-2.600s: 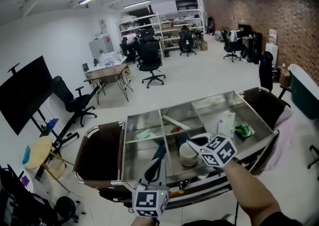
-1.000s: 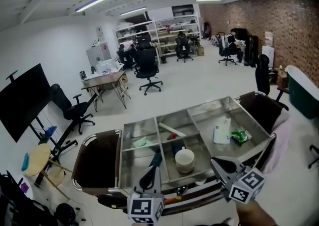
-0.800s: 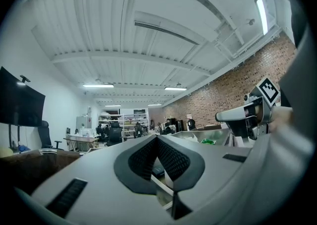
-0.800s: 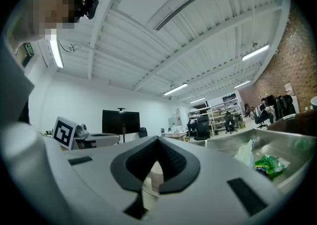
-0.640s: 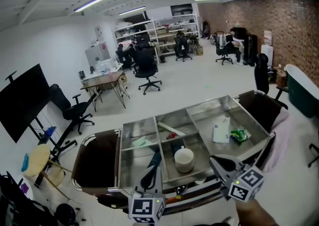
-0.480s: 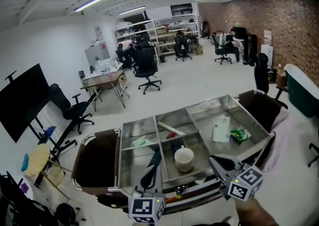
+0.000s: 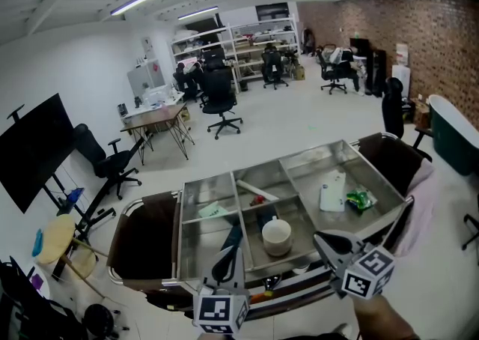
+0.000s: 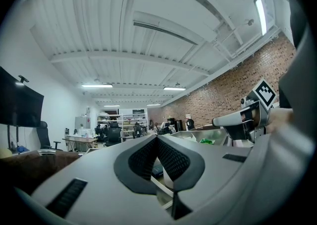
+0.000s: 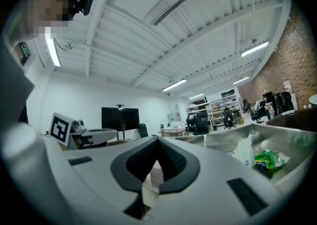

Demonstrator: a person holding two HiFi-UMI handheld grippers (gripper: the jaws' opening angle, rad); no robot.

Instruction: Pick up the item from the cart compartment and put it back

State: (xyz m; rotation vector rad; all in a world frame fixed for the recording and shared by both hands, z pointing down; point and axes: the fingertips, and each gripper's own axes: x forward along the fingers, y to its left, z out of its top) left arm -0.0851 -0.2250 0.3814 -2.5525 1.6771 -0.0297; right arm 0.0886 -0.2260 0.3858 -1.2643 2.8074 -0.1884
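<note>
The steel cart tray (image 7: 346,148) has several compartments. A white cup (image 7: 276,235) stands in the middle near compartment. A white pouch (image 7: 332,192) and a green packet (image 7: 360,200) lie in the right compartment, and show again as the pouch (image 9: 245,149) and the packet (image 9: 267,161) in the right gripper view. My left gripper (image 7: 228,245) hovers over the near left compartment, shut and empty, its pads meeting (image 8: 157,140). My right gripper (image 7: 329,243) sits at the near rim, to the right of the cup, shut with nothing in it (image 9: 157,142).
A pale stick (image 7: 254,189) and a small red thing (image 7: 258,199) lie in the back middle compartment, a light packet (image 7: 212,210) in the back left one. Dark cart ends (image 7: 142,237) flank the tray. Office chairs (image 7: 224,99) and desks stand on the floor beyond.
Earlier my right gripper was over the white cup; it has drawn back to the near right rim. Over the last second both grippers barely move.
</note>
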